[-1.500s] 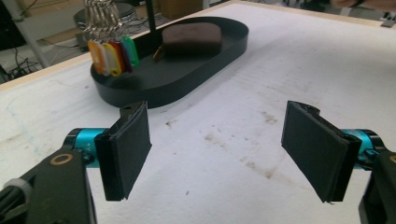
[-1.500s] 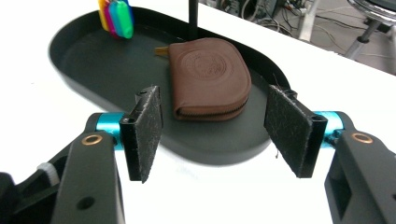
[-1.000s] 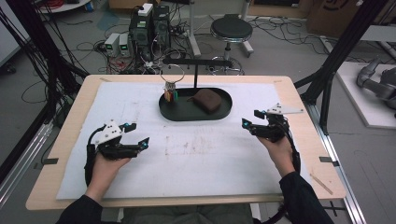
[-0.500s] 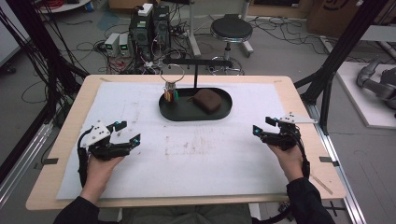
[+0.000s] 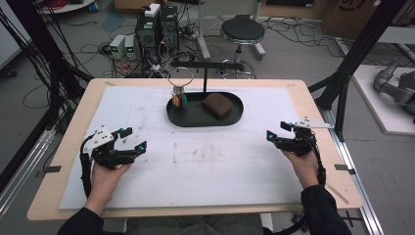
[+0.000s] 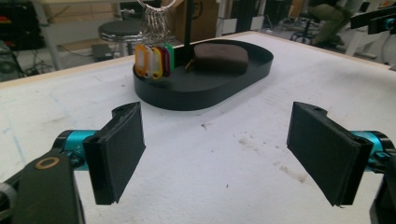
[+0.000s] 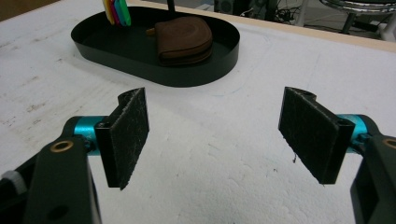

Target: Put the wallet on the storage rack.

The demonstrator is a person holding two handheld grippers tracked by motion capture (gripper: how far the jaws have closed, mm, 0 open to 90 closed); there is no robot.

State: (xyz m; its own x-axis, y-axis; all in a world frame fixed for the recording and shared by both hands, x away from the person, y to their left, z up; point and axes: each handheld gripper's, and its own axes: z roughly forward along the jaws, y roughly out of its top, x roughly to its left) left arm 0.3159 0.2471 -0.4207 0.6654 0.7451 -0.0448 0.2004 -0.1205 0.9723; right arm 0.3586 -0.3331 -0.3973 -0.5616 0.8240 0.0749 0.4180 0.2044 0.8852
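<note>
Both grippers rest low over the white table cover (image 5: 205,161), well apart from the black oval tray (image 5: 235,115) at the far middle of the table. The left gripper (image 5: 133,139) and the right gripper (image 5: 278,131) each have their jaws wide apart, having just been opening, with nothing between the pads. In the tray lies a brown pouch (image 5: 218,105); it looks soft, light and yielding, and is probably best pinched across its rounded upper edge. Beside it a bunch of keys (image 6: 154,58) with coloured tags hangs from a stand (image 5: 205,66): light, loose, likely to swing. Both forearms reach in from the near edge, the jaws pointing towards the tray.
</note>
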